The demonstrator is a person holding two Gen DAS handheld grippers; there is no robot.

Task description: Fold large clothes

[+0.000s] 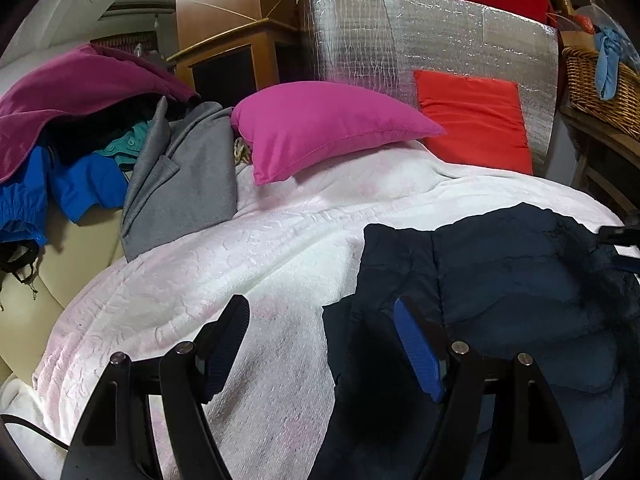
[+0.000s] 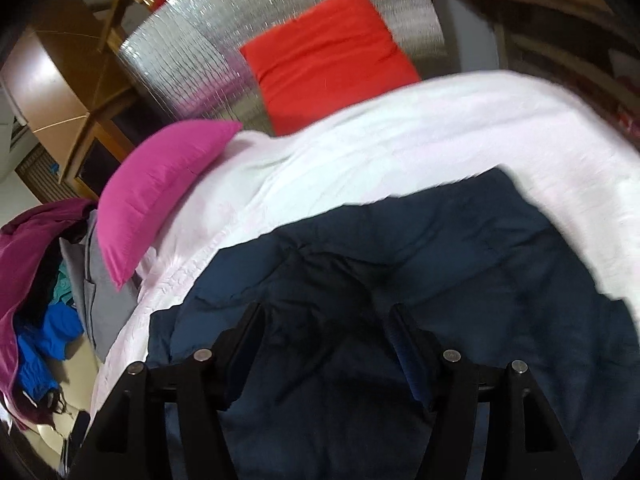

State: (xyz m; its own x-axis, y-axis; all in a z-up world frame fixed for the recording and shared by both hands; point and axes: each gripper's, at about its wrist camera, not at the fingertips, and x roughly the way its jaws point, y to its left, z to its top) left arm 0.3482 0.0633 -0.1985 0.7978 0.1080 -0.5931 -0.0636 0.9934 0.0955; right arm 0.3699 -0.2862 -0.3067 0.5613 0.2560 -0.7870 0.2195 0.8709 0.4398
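A dark navy padded garment (image 1: pixel 500 300) lies flat on the white bedspread (image 1: pixel 240 264). It also shows in the right wrist view (image 2: pixel 420 260). My left gripper (image 1: pixel 322 320) is open and empty, hovering over the garment's left edge, one finger over white cloth, the other over the navy fabric. My right gripper (image 2: pixel 326 328) is open and empty, just above the middle of the garment. The right wrist view is motion-blurred.
A pink pillow (image 1: pixel 320 128) and a red cushion (image 1: pixel 476 124) lie at the bed's head against a silver foil panel (image 1: pixel 400 40). A pile of grey, blue and maroon clothes (image 1: pixel 100 140) sits at the left. A wicker basket (image 1: pixel 600 84) stands at the right.
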